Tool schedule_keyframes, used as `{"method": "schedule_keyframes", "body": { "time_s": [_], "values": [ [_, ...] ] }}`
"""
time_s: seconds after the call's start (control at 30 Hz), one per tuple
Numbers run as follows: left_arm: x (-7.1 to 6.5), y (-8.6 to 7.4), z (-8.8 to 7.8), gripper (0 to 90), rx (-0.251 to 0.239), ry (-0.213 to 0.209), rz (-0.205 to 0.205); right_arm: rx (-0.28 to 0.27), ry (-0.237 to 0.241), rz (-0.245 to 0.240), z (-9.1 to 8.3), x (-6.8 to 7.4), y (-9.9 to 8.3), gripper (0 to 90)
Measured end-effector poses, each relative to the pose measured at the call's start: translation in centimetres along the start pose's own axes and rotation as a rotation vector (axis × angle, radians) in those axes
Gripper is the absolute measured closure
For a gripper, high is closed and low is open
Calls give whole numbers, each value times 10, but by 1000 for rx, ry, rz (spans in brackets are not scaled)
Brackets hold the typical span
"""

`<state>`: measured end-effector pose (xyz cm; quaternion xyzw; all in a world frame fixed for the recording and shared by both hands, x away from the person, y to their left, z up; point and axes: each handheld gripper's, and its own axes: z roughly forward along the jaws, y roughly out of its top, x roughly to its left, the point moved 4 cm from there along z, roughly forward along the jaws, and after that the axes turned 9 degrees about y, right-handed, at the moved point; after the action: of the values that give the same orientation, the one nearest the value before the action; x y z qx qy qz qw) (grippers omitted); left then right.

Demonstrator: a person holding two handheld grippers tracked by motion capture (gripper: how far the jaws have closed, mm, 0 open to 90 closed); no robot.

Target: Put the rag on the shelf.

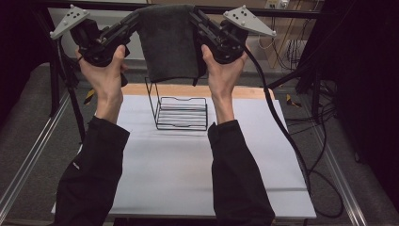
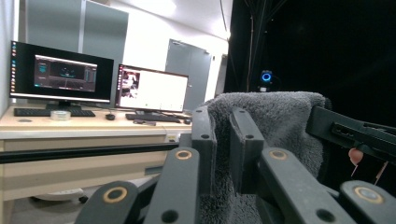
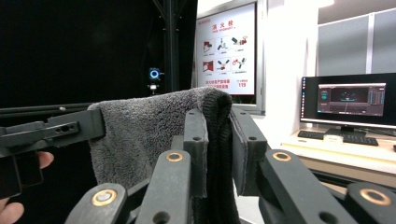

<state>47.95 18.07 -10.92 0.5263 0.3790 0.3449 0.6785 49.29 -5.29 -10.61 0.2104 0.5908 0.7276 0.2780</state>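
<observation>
You have the grey towel point(image 1: 170, 42) pinched by both the left gripper point(image 1: 133, 21) and right gripper point(image 1: 195, 19) above the wire rack point(image 1: 181, 113), so I judge lowering and draping it comes next.

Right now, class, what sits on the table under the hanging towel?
A black wire rack stands on the white table below the grey towel. The towel's lower edge covers the rack's upper back.

Wall poster point(image 3: 226, 49), 12 o'clock in right gripper view: red number "119" legible at lower right; remaining characters too small.
</observation>
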Motion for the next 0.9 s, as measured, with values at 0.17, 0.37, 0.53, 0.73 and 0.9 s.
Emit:
{"method": "schedule_keyframes", "body": {
  "time_s": [0.17,0.37,0.53,0.73,0.9],
  "values": [
    [4,5,12,816,5,10,5,8,-11,-17,10,-10,4,786],
    [10,7,24,816,17,22,11,1,-18,-10,19,-20,4,787],
    [18,1,32,816,34,26,-1,15,-24,-25,27,-25,-3,787],
    [25,-8,40,816,68,32,12,55,-30,-38,32,-31,-14,787],
    [28,-18,45,816,80,26,14,82,-41,-32,33,-38,-21,787]
  ]
}}
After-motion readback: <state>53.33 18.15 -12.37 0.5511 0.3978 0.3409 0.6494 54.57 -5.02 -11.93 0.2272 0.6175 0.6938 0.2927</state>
